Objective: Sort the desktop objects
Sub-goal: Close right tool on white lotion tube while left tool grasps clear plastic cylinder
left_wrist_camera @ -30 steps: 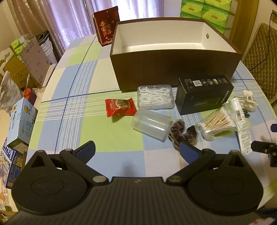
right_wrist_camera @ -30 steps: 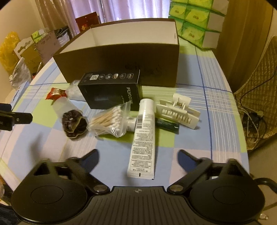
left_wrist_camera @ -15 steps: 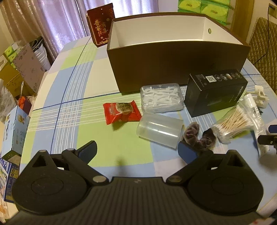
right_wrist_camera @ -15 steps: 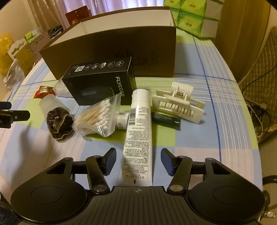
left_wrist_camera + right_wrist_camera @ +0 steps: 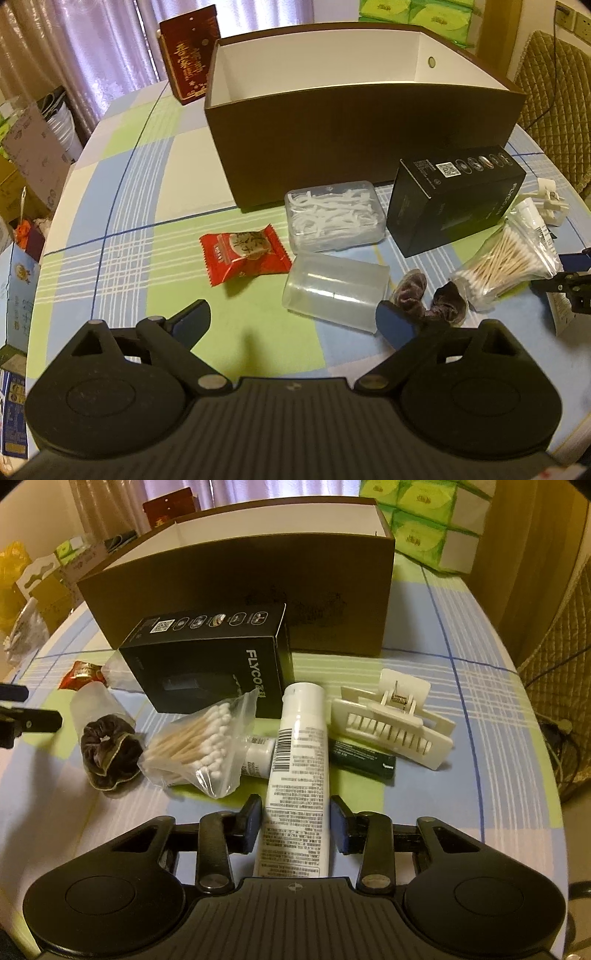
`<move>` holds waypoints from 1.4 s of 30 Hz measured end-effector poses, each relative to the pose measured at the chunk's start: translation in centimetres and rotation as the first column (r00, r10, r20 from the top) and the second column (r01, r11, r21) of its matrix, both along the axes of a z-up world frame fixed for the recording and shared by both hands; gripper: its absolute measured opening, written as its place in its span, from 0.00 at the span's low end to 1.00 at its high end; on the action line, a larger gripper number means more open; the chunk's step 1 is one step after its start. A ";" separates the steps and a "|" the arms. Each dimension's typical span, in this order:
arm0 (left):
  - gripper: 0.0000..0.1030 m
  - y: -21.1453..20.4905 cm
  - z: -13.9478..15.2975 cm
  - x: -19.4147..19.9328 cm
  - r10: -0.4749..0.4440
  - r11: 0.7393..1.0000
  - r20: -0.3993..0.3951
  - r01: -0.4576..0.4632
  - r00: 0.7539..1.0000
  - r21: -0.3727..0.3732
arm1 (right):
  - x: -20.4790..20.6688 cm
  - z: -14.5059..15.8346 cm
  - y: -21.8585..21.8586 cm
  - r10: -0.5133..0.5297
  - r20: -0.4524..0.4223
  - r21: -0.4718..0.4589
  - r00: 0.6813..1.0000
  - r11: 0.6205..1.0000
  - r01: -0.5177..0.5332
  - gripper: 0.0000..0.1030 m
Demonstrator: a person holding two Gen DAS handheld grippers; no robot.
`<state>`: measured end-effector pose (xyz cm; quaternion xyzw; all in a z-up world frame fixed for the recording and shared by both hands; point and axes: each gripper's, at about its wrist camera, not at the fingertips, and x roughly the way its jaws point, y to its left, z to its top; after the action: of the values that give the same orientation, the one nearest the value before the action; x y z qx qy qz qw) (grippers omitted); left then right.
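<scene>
lying lengthwise between right tongs [image 5: 295,825]: tube [image 5: 298,775]

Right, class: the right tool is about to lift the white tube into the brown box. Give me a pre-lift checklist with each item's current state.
1. Right tool straddles the white tube, one finger each side: ok.
2. Fingers firmly pressed on the tube: cannot tell; they sit at its sides.
3. Tube free of neighbours: not ok; it lies across a small white bottle, with the cotton swab bag close beside it.
4. Brown box open with room inside: ok.
5. Left tool open and away from the tube: ok.
</scene>
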<state>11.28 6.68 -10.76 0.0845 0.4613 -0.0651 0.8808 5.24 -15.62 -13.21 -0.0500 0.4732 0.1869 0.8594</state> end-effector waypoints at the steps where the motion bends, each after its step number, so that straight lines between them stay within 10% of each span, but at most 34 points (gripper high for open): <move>1: 0.92 0.0 0.0 0.0 -0.008 1.000 0.000 0.008 1.000 -0.001 | 0.0 0.0 0.0 0.003 -0.001 -0.001 1.000 1.000 -0.003 0.35; 19: 0.78 -1.2 -3.3 3.0 -0.204 0.979 -0.067 0.202 0.977 -0.028 | -1.2 0.4 -2.7 -0.068 -0.035 -0.026 0.997 0.997 0.067 0.35; 21: 0.67 -1.0 -3.6 3.2 -0.205 0.979 -0.079 0.202 0.976 -0.041 | -1.3 0.4 -2.7 -0.067 -0.035 -0.027 0.997 0.997 0.066 0.35; 32: 0.78 0.8 -3.2 -0.5 -0.100 0.995 -0.103 0.097 0.990 -0.030 | -1.0 0.4 -2.8 -0.024 -0.047 -0.025 0.999 0.999 0.023 0.36; 36: 0.79 0.1 -3.2 -0.2 -0.099 0.995 -0.084 0.099 0.992 0.004 | -0.4 0.4 -2.7 0.000 -0.049 -0.023 0.999 1.000 -0.001 0.54; 42: 0.68 -0.9 -3.7 1.2 -0.075 0.997 -0.080 0.077 0.994 0.018 | 0.4 0.4 -2.5 0.008 -0.040 -0.018 0.999 1.000 -0.009 0.54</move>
<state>12.48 5.82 -14.45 0.1087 0.4931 -0.0968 0.8577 5.64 -18.12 -12.78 -0.0559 0.4917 0.1872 0.8486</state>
